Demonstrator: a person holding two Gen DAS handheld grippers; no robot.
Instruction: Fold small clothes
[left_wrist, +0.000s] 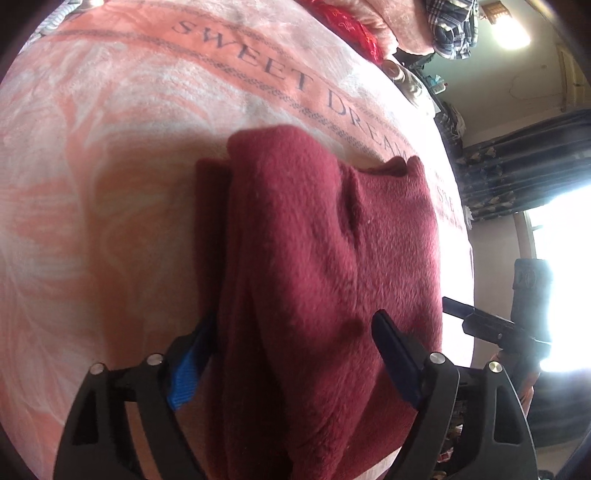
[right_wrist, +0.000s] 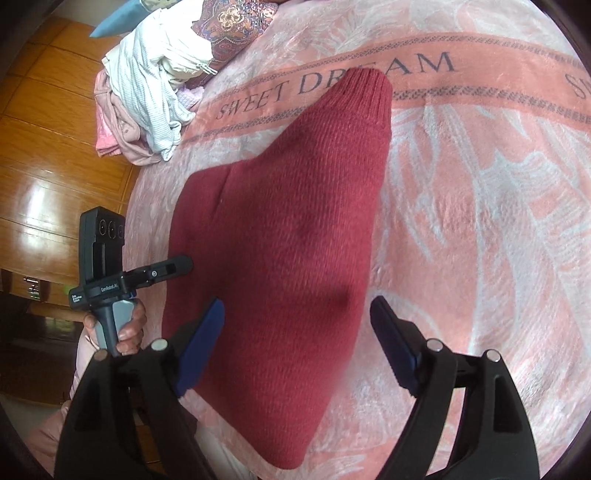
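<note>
bed blanket (right_wrist: 480, 192): pink with pale leaf pattern and a darker band reading "sweet dream" — it covers the bed and carries everything else.
red garment (right_wrist: 288, 229): dark red knit piece lying on the blanket, near its front edge. in the right wrist view its long axis runs from the wide part near the camera up to a narrow ribbed cuff that points away, tilted a little right, and lies over the lettered band.
red garment, left wrist view (left_wrist: 317, 266): fleecy side showing, bunched in folds, reaching from between the fingers away toward the lettered band.
clothes pile (right_wrist: 147, 96): white ribbed and pale pink pieces heaped at the far left edge of the bed, well apart from the red garment.
left tool (left_wrist: 295, 343): fingers spread wide, one on each side of a thick fold of the garment; released, not pinching it. in the right wrist view it sits at the garment's left edge, held in a hand (right_wrist: 129, 328).
right tool (right_wrist: 297, 332): fingers wide apart over the near part of the garment — released, grasping nothing.
</note>
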